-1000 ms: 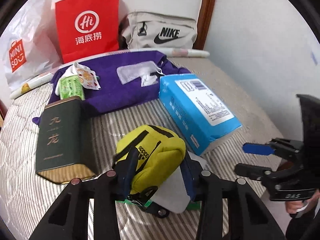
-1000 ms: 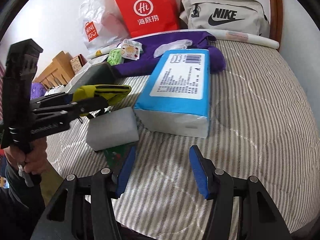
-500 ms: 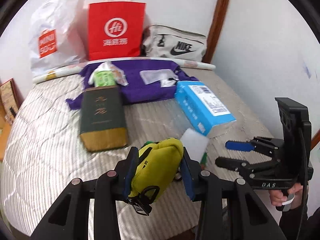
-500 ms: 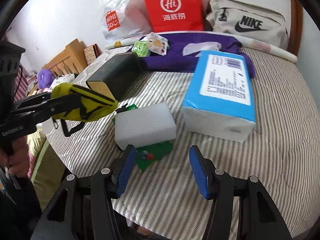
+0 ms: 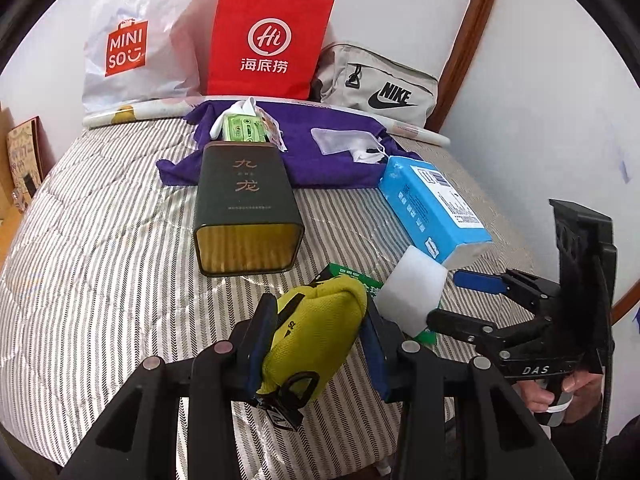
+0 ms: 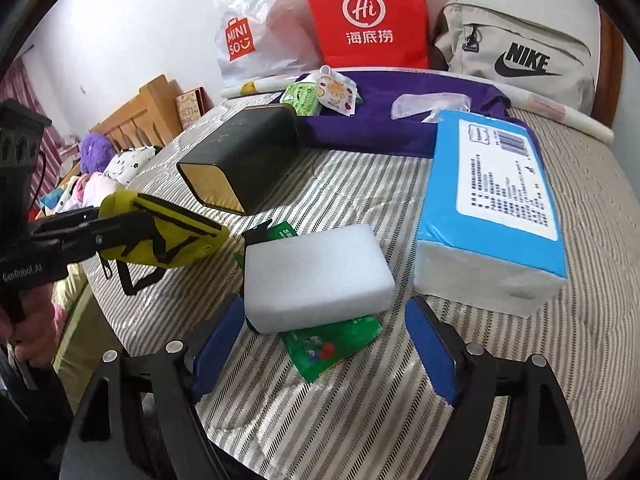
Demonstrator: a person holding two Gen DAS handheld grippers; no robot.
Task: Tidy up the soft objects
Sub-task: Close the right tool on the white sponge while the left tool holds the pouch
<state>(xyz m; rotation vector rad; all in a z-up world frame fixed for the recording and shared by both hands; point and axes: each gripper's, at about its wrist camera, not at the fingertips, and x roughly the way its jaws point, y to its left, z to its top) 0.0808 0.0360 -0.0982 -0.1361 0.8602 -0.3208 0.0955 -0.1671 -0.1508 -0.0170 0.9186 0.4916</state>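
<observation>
The left hand-held gripper (image 5: 318, 340) clamps a yellow pouch (image 5: 316, 332); the right hand-held gripper (image 6: 324, 344) gapes near the Nike bag (image 6: 516, 56).

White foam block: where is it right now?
In the right wrist view, the white foam block lies on the striped bed atop a green packet, between the open right gripper and the blue tissue pack.

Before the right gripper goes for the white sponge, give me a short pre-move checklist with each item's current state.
1. Left gripper shut on yellow pouch: ok.
2. Pouch lifted off the bed: ok.
3. Right gripper open: ok.
4. Sponge lined up between the right fingers: ok.
5. Sponge free of other items: not ok, it lies on a green packet.
6. Tissue pack apart from sponge: ok.
</observation>
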